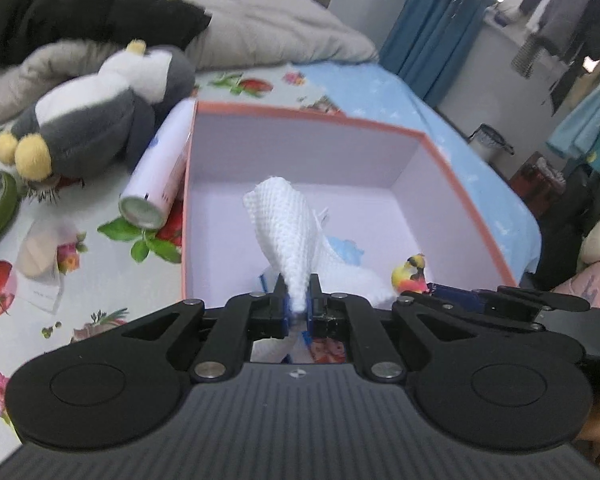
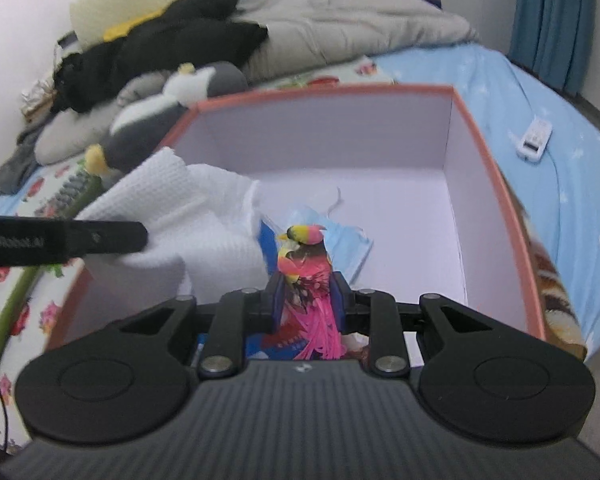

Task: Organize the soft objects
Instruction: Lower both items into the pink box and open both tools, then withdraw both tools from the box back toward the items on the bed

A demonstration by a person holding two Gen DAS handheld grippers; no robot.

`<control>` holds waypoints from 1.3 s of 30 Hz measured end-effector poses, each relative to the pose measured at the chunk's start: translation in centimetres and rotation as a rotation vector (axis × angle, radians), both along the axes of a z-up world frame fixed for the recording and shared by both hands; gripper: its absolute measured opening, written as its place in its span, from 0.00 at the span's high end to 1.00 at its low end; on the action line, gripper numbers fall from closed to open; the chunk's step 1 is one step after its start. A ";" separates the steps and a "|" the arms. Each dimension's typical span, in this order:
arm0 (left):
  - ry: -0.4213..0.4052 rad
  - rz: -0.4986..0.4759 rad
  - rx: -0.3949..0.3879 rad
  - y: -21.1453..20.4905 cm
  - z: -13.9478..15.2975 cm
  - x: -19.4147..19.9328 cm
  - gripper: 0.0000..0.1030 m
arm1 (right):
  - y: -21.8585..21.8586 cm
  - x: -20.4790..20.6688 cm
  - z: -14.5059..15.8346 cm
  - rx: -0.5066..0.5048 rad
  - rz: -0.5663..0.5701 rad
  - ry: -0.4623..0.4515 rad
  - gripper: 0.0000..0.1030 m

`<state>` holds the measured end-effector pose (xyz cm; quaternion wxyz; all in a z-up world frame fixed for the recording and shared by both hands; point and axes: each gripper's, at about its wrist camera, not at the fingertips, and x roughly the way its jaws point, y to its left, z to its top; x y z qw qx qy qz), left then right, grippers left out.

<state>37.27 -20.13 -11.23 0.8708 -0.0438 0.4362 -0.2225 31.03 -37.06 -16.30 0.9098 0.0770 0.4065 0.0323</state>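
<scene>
In the lower middle of the left wrist view, our left gripper (image 1: 298, 300) is clenched on a white waffle-weave cloth (image 1: 284, 224), which rises up from the jaws in front of the open box (image 1: 476, 216) with its orange rim and pale interior. In the right wrist view the same cloth (image 2: 188, 216) drapes over the left side of the box (image 2: 516, 240), with the left gripper's black finger coming in from the left edge of the frame. Our right gripper (image 2: 306, 296), at the lower middle of that frame, grasps a pink feathered toy bird (image 2: 306, 264) with a yellow head; in the left wrist view the bird (image 1: 410, 274) shows at the lower right of the box. A light blue face mask (image 2: 348, 240) lies on the box floor behind the bird. At the upper left of the left view a grey and white plush penguin (image 1: 96, 116) lies on the fruit-print sheet (image 1: 100, 280), and 1 spray can (image 1: 160, 172) lies beside the box's left wall
</scene>
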 end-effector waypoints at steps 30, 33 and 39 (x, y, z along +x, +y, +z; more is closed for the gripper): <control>-0.229 0.062 -0.016 2.4 5.3 -7.0 0.49 | 0.9 -6.1 6.4 0.051 0.028 -0.232 0.54; -0.242 0.079 -0.029 3.3 5.8 -8.5 0.49 | 1.5 -7.3 7.0 0.060 0.040 -0.262 0.54; -0.262 0.109 -0.047 5.1 6.4 -11.5 0.49 | 3.0 -9.3 7.3 0.052 0.065 -0.301 0.54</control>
